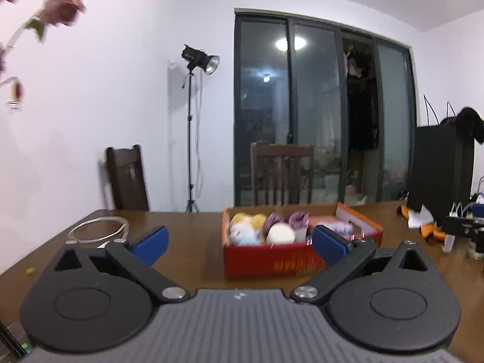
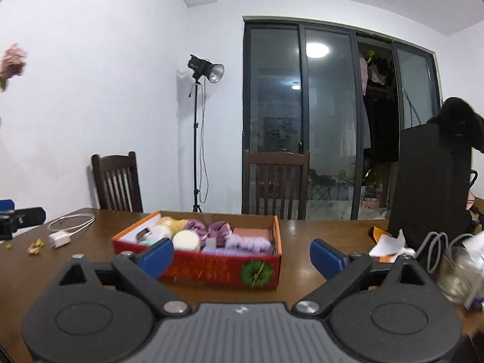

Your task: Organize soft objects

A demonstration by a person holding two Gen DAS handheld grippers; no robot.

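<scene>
On the brown wooden table [image 2: 302,236] in front of you sits the red cardboard box [image 2: 211,267], at 12 o'clock from your right gripper [image 2: 242,257] and slightly toward 1 o'clock from your left gripper [image 1: 240,242]. Both grippers have their blue-padded jaws spread wide, holding nothing. Inside the box lie soft objects [image 2: 193,236]: a cream round puff, yellow fluff, purple satin scrunchies and a lilac knitted piece.

Beyond the table stand two dark slatted wooden chairs [image 2: 275,181], a studio light on a thin stand [image 2: 205,71] against the white wall, and dark-framed glass sliding doors [image 2: 329,121].

At 10 o'clock a white charger with its coiled cable [image 2: 65,233] rests on the wood. At 2 o'clock a tall black bag [image 2: 429,181] is cut off by the frame edge; crumpled white and orange scraps at its foot are too blurred to identify. Pink flowers [image 1: 63,3] at 10 o'clock are motion-smeared.
</scene>
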